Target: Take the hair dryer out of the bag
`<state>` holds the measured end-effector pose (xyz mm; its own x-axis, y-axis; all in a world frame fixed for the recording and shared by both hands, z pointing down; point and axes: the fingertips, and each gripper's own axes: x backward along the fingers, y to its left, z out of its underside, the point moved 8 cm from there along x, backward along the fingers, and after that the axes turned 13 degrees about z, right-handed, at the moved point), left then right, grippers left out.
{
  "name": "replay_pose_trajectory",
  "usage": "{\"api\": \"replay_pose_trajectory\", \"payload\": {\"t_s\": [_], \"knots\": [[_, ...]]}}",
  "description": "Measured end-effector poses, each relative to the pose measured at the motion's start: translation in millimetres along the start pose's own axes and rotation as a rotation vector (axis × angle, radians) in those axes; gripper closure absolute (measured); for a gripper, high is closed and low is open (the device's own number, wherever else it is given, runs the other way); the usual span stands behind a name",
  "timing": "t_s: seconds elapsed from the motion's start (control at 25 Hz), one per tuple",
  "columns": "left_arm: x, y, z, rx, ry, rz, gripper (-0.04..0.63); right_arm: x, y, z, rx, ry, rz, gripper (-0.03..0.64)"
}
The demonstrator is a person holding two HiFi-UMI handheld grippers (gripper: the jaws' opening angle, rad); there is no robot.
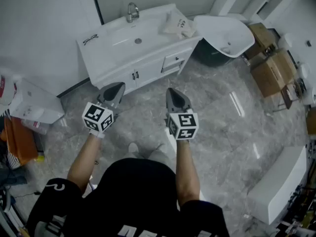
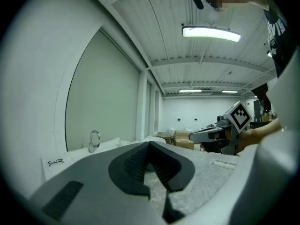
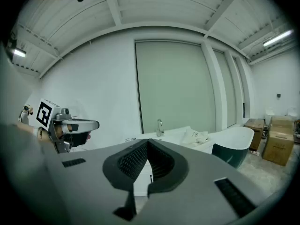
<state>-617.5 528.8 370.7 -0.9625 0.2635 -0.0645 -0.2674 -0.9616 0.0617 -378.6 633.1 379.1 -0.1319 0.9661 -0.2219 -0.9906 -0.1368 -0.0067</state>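
A cream drawstring bag (image 1: pixel 177 24) lies on the right end of a white vanity counter (image 1: pixel 106 53), beside the sink; the right gripper view shows the bag (image 3: pixel 197 136) too. No hair dryer shows in any view. Both grippers hang in the air over the marble floor, well short of the vanity and pointing towards it. My left gripper (image 1: pixel 117 88) is shut with nothing in it, its jaws (image 2: pixel 149 146) meeting at the tip. The right gripper (image 1: pixel 174 93) is also shut and empty (image 3: pixel 147 144). Each one shows in the other's view, the right gripper (image 2: pixel 206 135) and the left gripper (image 3: pixel 77 124).
A faucet (image 1: pixel 132 11) and a pair of glasses (image 1: pixel 91 38) are on the vanity. A white and dark green bathtub (image 1: pixel 224 33) stands to its right, with cardboard boxes (image 1: pixel 269 65) beyond. A white box (image 1: pixel 32 105) sits at left, a long white block (image 1: pixel 279 181) at lower right.
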Motion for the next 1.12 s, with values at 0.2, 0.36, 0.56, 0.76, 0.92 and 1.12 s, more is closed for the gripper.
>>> {"api": "replay_pose_trajectory", "payload": {"t_s": [0.2, 0.36, 0.56, 0.76, 0.92, 1.12], "knots": [[18, -13, 0, -0.004, 0.002, 0.023, 0.598, 19, 24, 7, 0.016, 0.017, -0.004, 0.621], [19, -14, -2, -0.009, 0.0, 0.051, 0.598, 27, 26, 3, -0.009, 0.006, 0.022, 0.621], [26, -8, 2, -0.007, -0.003, 0.08, 0.598, 34, 32, 6, -0.02, -0.006, 0.066, 0.621], [34, 7, 11, 0.0, 0.005, 0.114, 0.598, 30, 48, 11, -0.027, -0.009, 0.099, 0.621], [33, 19, 21, 0.015, 0.014, 0.134, 0.598, 27, 55, 19, -0.028, 0.003, 0.126, 0.621], [23, 36, 28, 0.032, 0.017, 0.135, 0.597, 10, 46, 26, -0.037, 0.025, 0.141, 0.621]]}}
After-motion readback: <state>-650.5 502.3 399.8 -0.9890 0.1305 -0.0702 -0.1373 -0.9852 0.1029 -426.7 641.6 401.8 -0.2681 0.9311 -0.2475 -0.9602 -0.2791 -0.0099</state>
